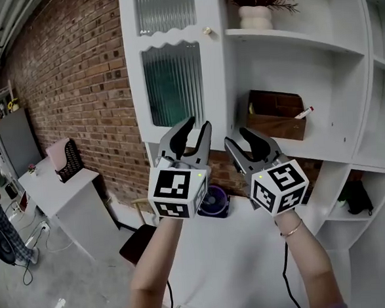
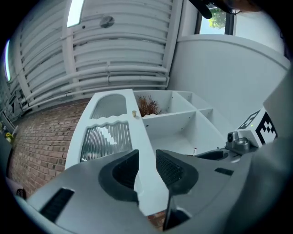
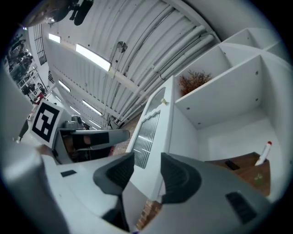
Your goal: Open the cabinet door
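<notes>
A tall white cabinet door (image 1: 173, 72) with two ribbed glass panes fills the left column of the shelf unit, its small round knob (image 1: 206, 30) on the right edge high up. It looks closed. My left gripper (image 1: 198, 124) is raised in front of the lower pane, open, touching nothing. My right gripper (image 1: 239, 137) is beside it, just right of the door's edge, also open and empty. The left gripper view looks up past the left gripper (image 2: 146, 160) at the door (image 2: 107, 137) and knob (image 2: 134, 113). The right gripper (image 3: 146, 164) points at the door's edge (image 3: 149, 132).
Open shelves to the right hold a potted plant (image 1: 258, 7) and a wooden box (image 1: 278, 114) with a marker (image 1: 305, 112). A purple round object (image 1: 213, 201) sits below the grippers. A brick wall (image 1: 75, 79), a white table (image 1: 64, 192) and a person (image 1: 0, 229) are at the left.
</notes>
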Demonstrator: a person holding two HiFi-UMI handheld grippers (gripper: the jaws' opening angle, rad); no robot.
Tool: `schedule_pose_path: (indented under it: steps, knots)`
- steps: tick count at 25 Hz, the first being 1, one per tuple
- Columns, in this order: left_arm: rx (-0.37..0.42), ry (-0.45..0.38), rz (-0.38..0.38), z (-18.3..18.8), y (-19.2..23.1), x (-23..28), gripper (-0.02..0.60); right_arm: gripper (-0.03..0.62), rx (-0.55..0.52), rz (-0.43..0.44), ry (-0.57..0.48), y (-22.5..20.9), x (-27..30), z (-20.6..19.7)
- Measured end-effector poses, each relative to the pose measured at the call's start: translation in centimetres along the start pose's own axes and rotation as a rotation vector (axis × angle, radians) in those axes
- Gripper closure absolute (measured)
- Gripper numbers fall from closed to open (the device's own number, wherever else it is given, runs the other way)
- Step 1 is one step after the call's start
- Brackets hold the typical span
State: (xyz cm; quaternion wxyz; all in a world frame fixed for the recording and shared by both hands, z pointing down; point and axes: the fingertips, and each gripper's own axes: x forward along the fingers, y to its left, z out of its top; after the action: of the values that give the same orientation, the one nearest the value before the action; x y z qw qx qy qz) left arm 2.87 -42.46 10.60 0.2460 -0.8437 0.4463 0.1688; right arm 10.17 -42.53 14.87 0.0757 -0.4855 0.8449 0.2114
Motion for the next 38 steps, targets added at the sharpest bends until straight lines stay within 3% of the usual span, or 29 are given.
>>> schedule_pose_path:
  steps: [16,26,32,38]
  knots:
    - [0.125,-0.104,0.068,8.2,4.3,10.4,0.472,0.421,-0.044,0.006,-0.057,-3.2,5.5,3.5]
    - [0.228,-0.082,0.089,10.4,4.9,14.8,0.463,0.418,-0.038,0.013,-0.084,-4.0,6.9,4.8]
    - [0.245,-0.064,0.083,10.9,4.5,16.4,0.462,0.416,-0.031,0.011,-0.078,-4.3,7.0,4.6]
    - [0.207,-0.060,0.069,11.1,4.6,17.2,0.469,0.414,-0.036,0.010,-0.056,-4.7,6.9,3.8]
